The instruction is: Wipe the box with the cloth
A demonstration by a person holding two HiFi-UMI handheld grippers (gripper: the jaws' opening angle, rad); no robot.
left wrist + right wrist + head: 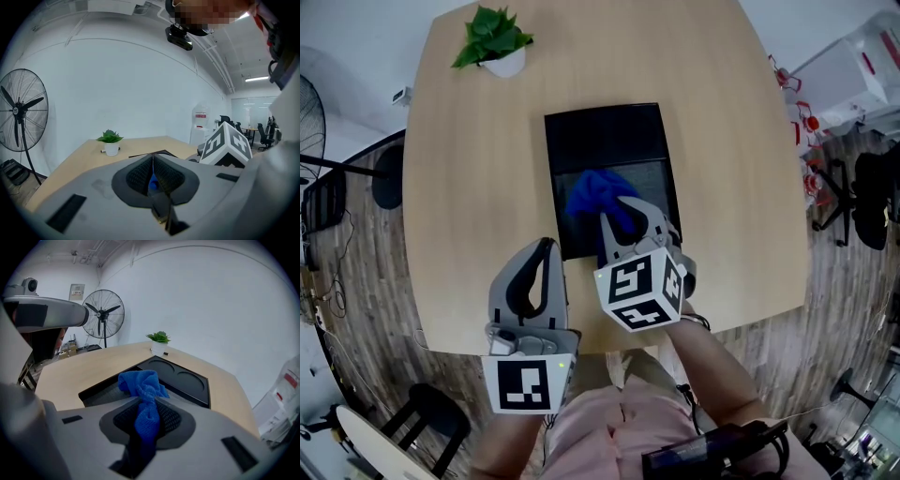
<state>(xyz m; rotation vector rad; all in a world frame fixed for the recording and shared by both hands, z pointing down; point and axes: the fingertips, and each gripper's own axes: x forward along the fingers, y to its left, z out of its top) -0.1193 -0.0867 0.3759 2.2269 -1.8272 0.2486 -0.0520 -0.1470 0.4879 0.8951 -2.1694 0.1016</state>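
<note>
One soft, limp blue cloth [140,383] is pinched at its bunched middle, a sound hold, by the right gripper [149,401] over the flat black box [605,136] on the wooden worktop [469,187]. The left gripper [546,248], beside the box, has its fingers [136,176] pressed together.

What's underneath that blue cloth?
The black box lies under the blue cloth, which the right hand-held gripper clamps. The box's textured near section shows around the cloth; the patch directly beneath it is covered.
</note>
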